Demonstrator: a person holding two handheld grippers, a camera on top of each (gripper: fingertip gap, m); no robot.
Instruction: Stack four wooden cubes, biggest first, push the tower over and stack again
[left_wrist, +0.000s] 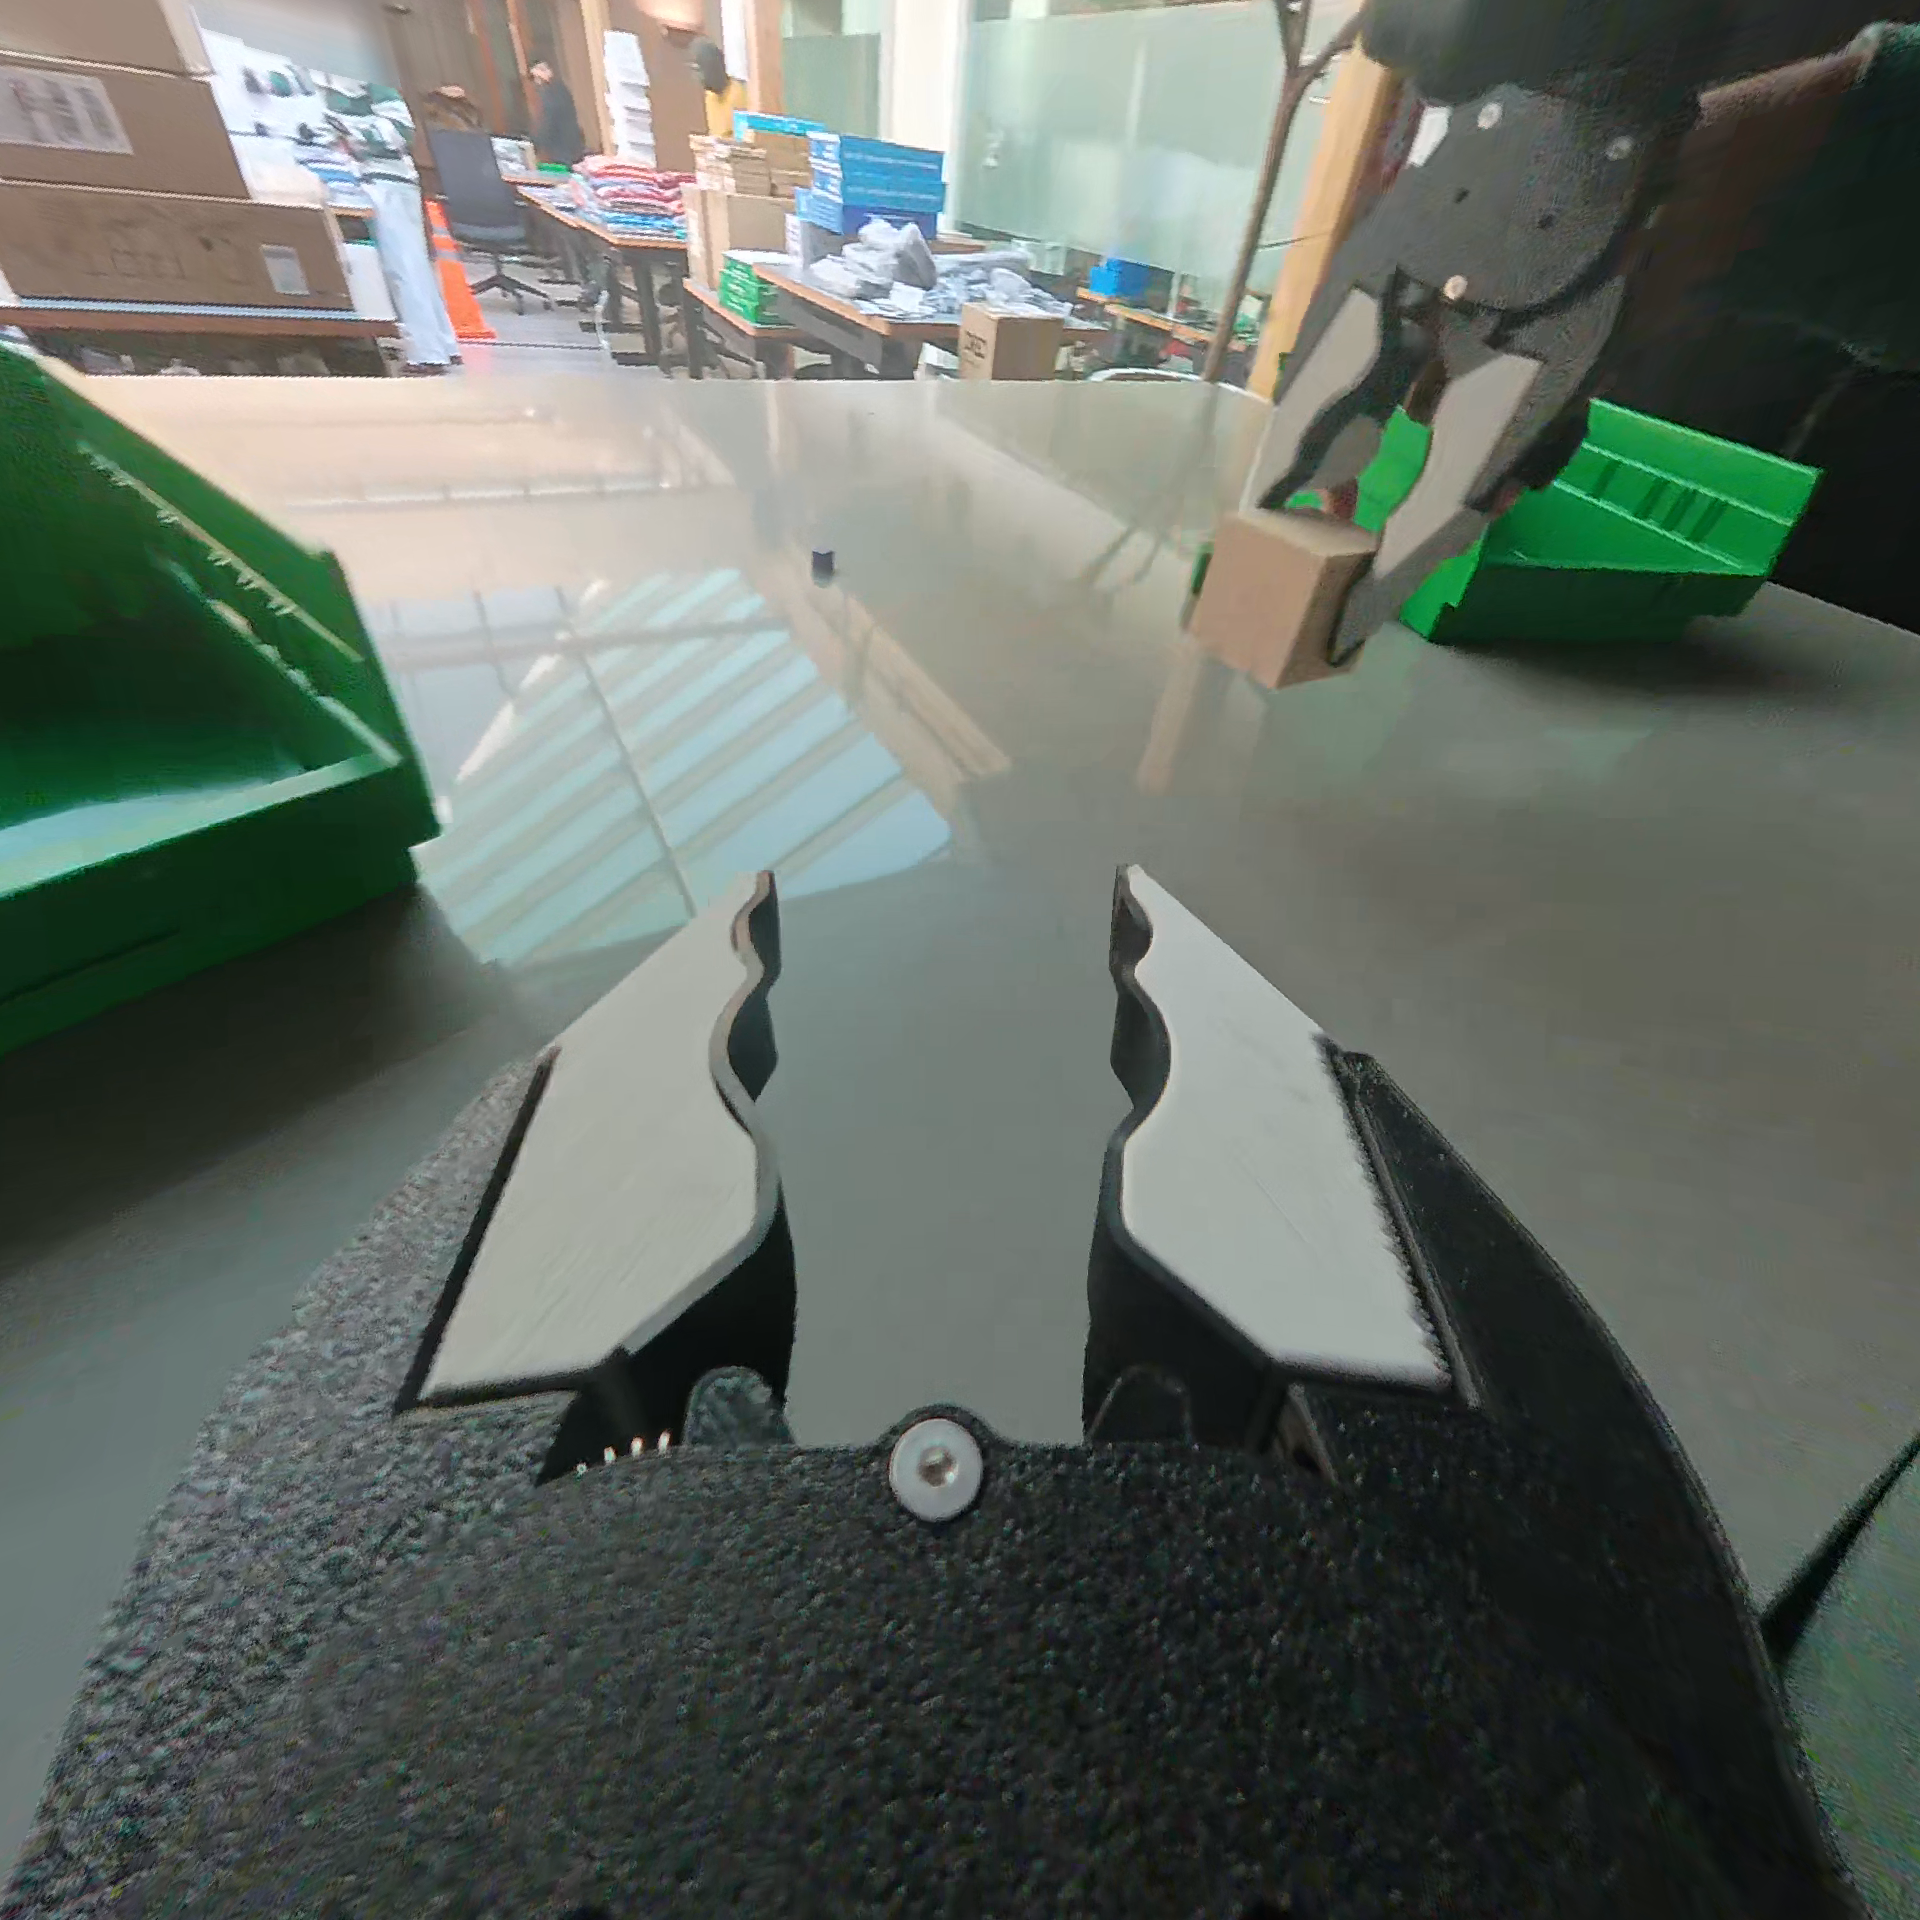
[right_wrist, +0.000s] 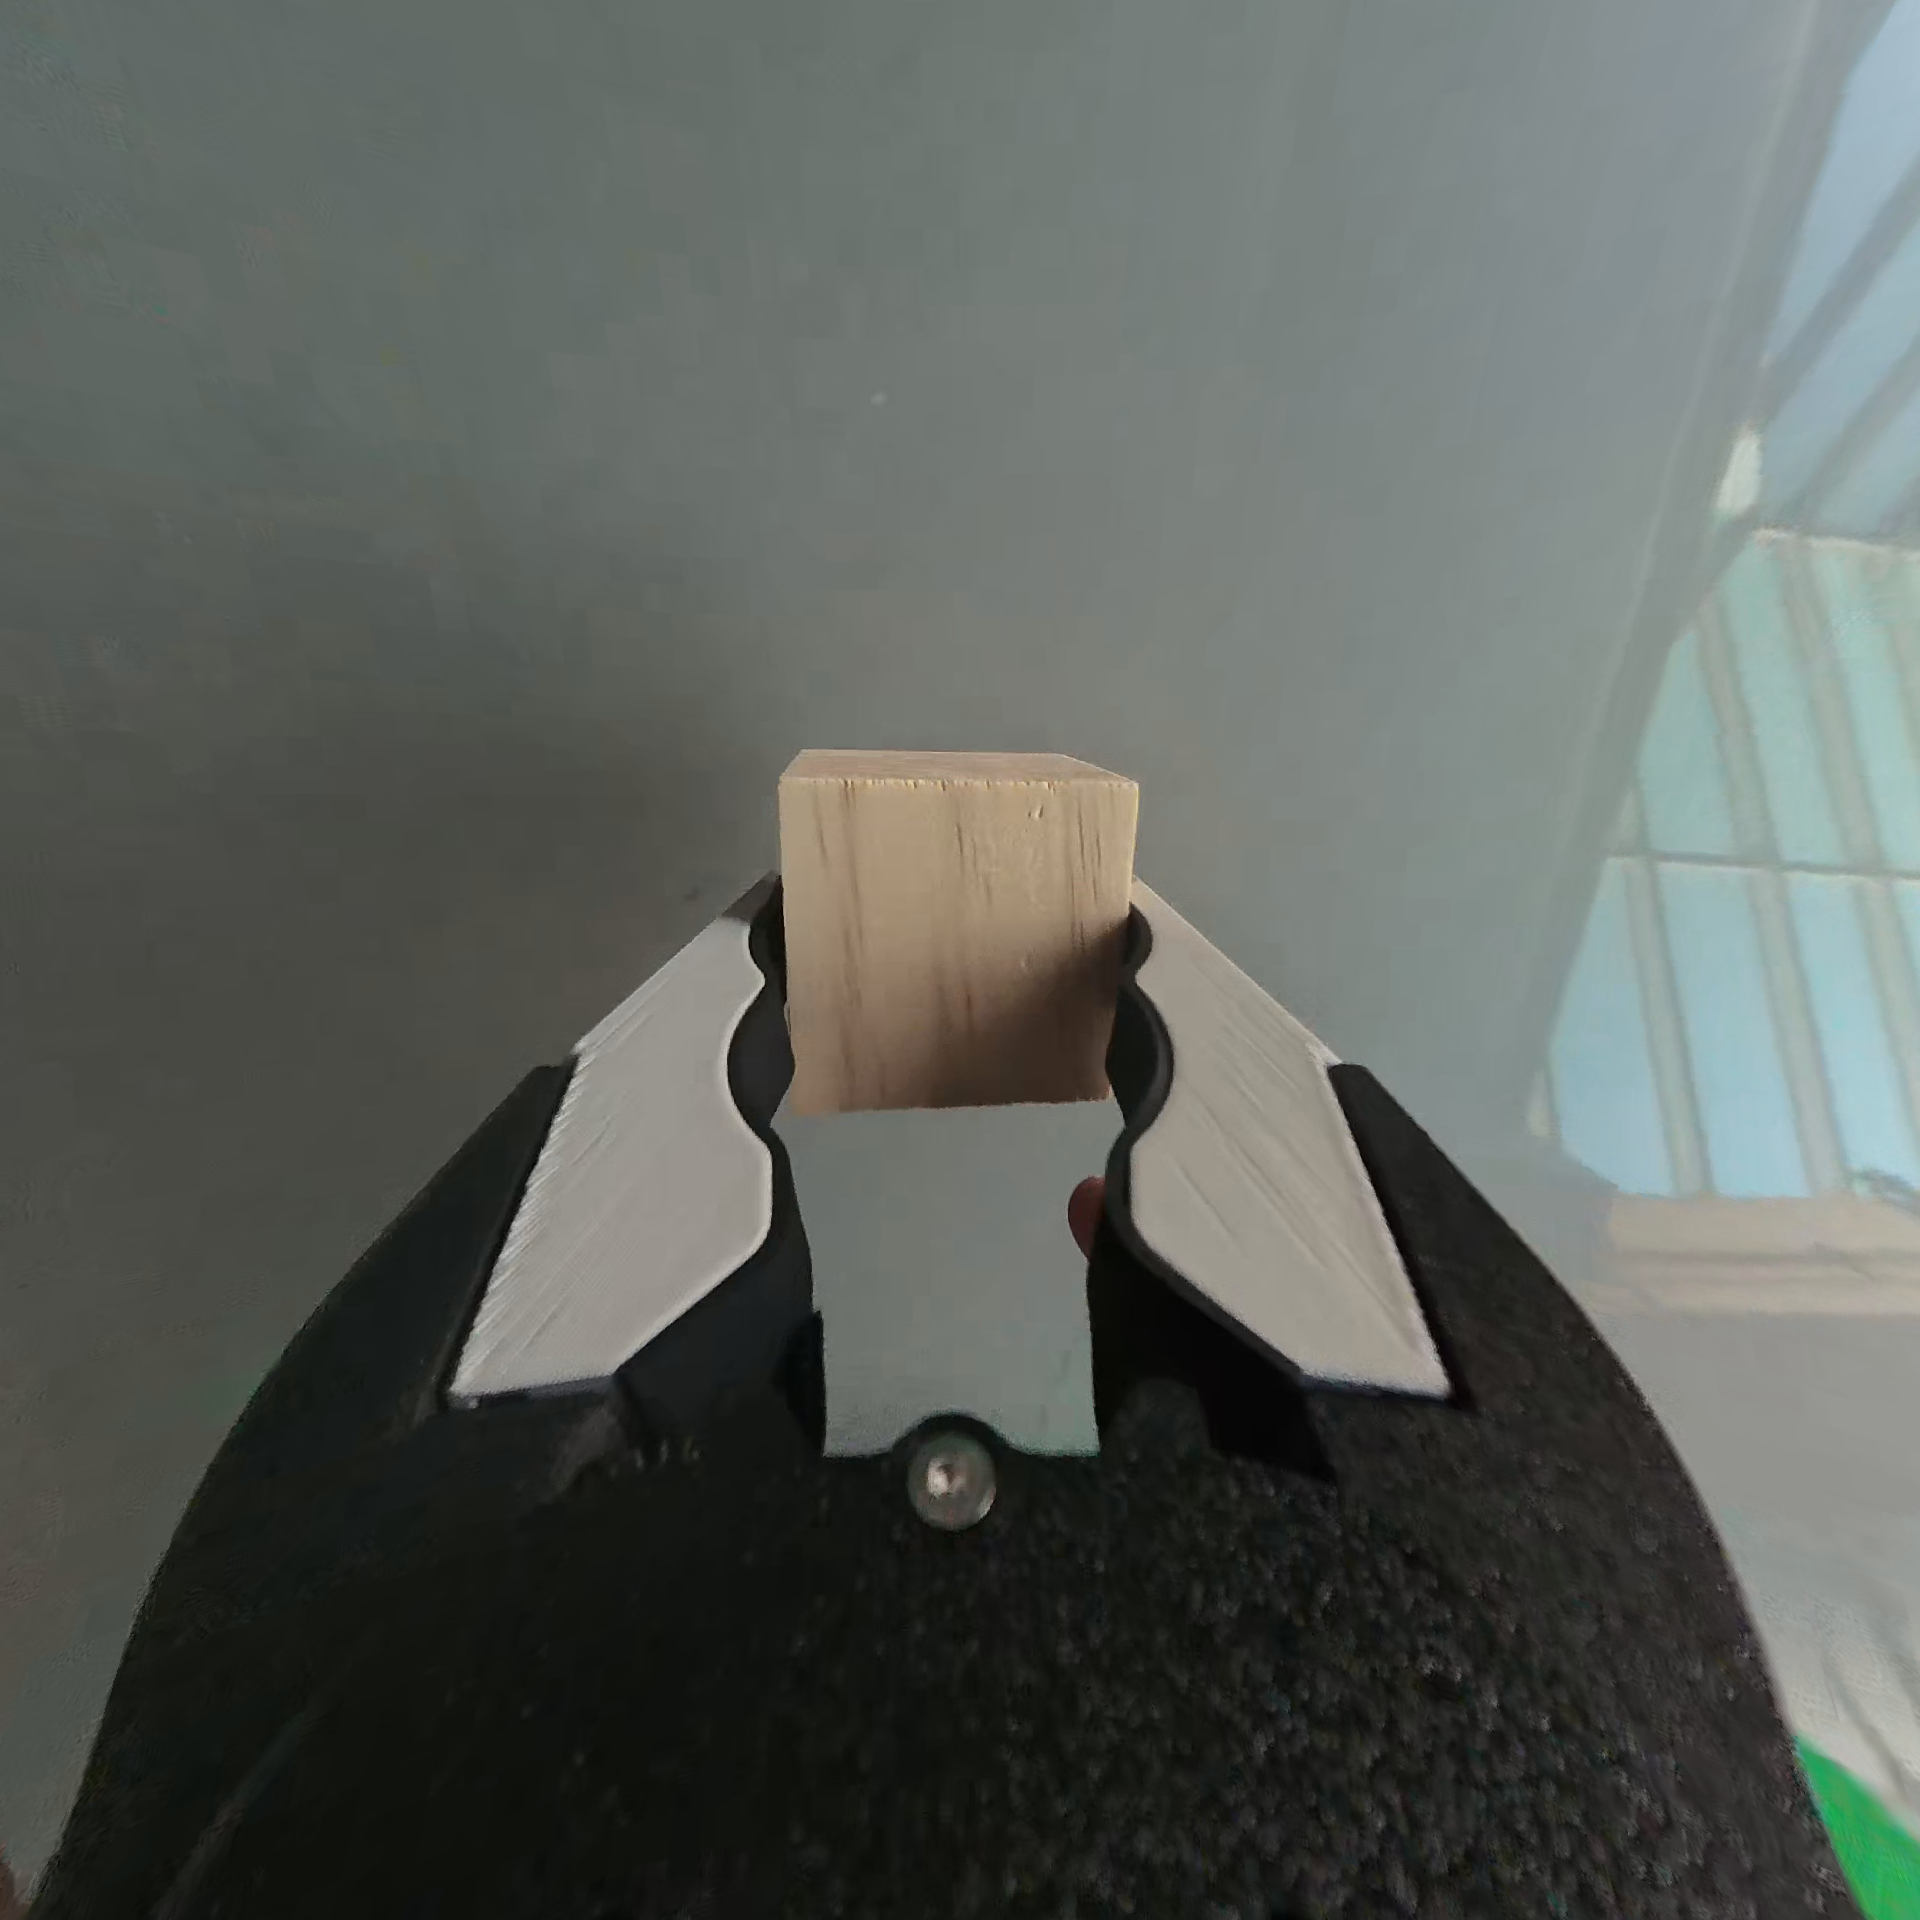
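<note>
A wooden block is clamped at the tips of the right claw above the grey counter — the left claw, spread and empty, is held nearer, between two green bins.

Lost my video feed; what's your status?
Left gripper open, empty, low over table. Right gripper shut on wooden block. Green bins at both sides, nothing blocking.
</note>
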